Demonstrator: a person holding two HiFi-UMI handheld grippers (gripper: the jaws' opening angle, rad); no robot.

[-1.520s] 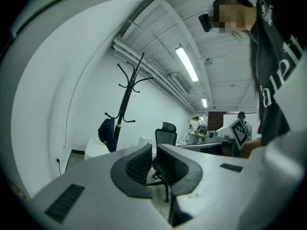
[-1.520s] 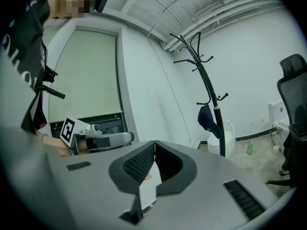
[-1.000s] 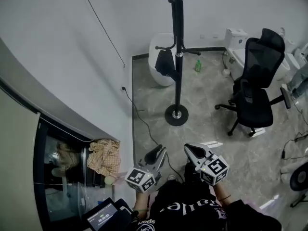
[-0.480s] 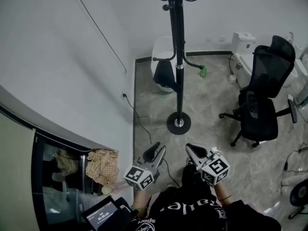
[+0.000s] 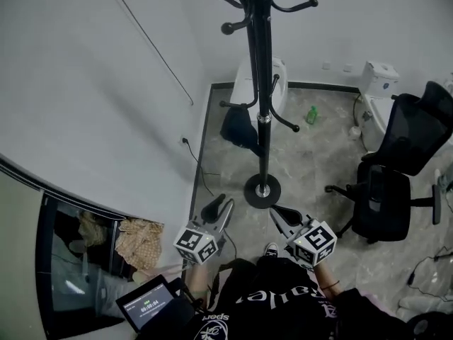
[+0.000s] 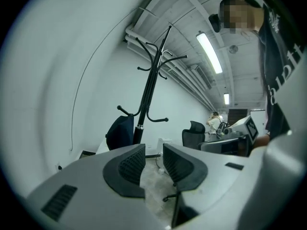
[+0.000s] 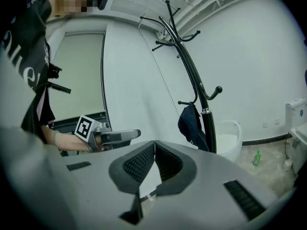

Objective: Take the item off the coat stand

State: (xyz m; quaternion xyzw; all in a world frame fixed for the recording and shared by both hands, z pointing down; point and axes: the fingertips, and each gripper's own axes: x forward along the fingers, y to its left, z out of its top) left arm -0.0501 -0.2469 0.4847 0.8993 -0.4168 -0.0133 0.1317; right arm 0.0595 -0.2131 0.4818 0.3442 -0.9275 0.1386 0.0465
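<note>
Black coat stand [image 5: 262, 83], dark blue item [image 5: 238, 127]

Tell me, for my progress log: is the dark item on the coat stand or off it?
On. The dark item hangs from a low hook of the coat stand.

Jaws just parting on empty left tongs [image 5: 220, 204]; right tongs [image 5: 277, 212] pinched together.

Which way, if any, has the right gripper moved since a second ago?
Yes: the right gripper moved forward, toward the coat stand; its gap to the stand's base narrowed.
</note>
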